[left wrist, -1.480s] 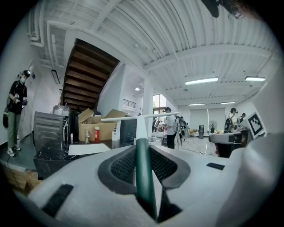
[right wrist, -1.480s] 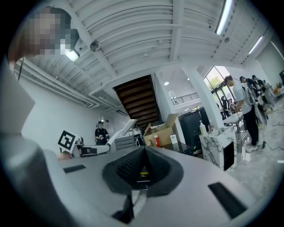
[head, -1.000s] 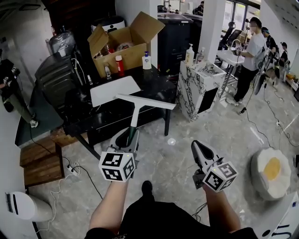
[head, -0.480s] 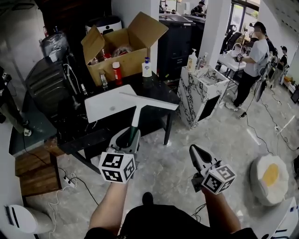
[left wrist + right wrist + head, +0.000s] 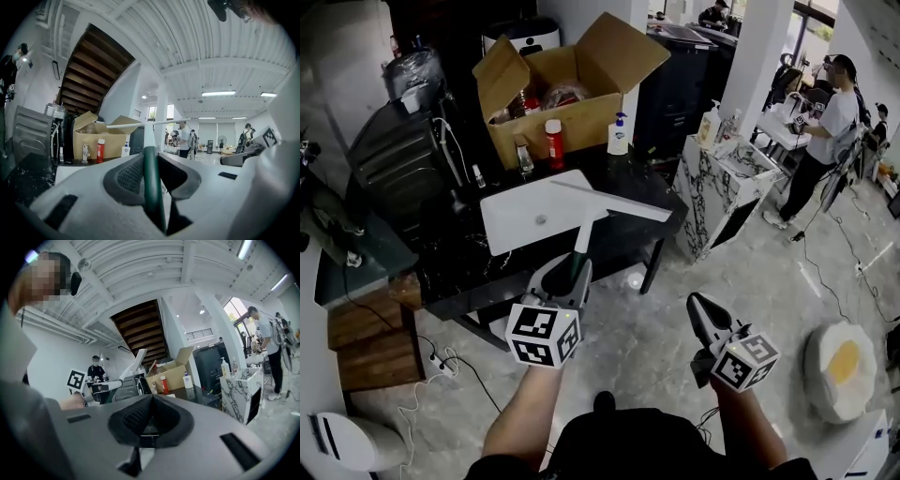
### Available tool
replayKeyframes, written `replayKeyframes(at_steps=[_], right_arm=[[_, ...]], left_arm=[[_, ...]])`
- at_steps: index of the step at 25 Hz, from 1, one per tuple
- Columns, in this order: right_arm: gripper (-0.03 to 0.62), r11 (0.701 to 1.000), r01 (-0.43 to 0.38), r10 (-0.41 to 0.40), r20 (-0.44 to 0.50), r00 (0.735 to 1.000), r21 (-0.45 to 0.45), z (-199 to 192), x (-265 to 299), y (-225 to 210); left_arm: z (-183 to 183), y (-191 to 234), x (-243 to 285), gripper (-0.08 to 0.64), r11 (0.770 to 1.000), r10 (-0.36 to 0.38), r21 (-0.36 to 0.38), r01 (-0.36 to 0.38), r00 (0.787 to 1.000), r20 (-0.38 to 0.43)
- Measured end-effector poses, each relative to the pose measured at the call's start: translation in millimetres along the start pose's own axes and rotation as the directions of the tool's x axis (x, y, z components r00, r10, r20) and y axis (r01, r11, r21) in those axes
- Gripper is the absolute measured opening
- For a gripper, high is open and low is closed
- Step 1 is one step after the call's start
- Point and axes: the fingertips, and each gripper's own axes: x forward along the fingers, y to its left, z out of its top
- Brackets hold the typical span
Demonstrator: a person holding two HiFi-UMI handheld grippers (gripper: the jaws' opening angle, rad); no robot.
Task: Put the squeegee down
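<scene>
The squeegee (image 5: 619, 203) has a dark green handle, a white neck and a long pale blade. My left gripper (image 5: 565, 269) is shut on the green handle (image 5: 151, 187) and holds it level, pointing away from me. The blade (image 5: 150, 123) lies crosswise, over the near part of the black table (image 5: 652, 187). My right gripper (image 5: 697, 307) hangs lower right over the floor, jaws together with nothing between them. The right gripper view shows its pads (image 5: 136, 420) meeting, and the squeegee (image 5: 133, 361) off to the left.
A white board (image 5: 525, 217) lies on the table. Behind it stand an open cardboard box (image 5: 572, 108), a red can and bottles. A marble-patterned cabinet (image 5: 722, 183) is to the right, a person (image 5: 827, 131) beyond it. An egg-shaped cushion (image 5: 842, 366) lies on the floor.
Both grippers have come nearer to the black table. The squeegee, still held, now has its blade over the table's near part and the white board.
</scene>
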Motion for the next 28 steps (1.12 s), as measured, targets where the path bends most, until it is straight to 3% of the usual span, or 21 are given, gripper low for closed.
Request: replayKeyframes(at_steps=[15, 22, 28], right_arm=[[0.006, 0.997, -0.081, 0.080, -0.037, 0.996, -0.022, 4.0, 81.2, 16.0], [0.006, 0.995, -0.104, 0.104, -0.038, 0.994, 0.002, 4.7, 109.3, -5.7], [0.006, 0.995, -0.088, 0.090, -0.044, 0.995, 0.039, 4.2, 131.0, -52.5]], left_arm=[[-7.7, 63.1, -0.4, 0.103, 0.998, 0.062, -0.023, -0.062, 0.998, -0.006], [-14.3, 64.1, 30.3, 0.103, 0.998, 0.055, -0.018, -0.055, 0.998, -0.027], [-27.3, 60.6, 87.0, 0.103, 0.999, 0.035, -0.029, -0.037, 0.998, -0.055]])
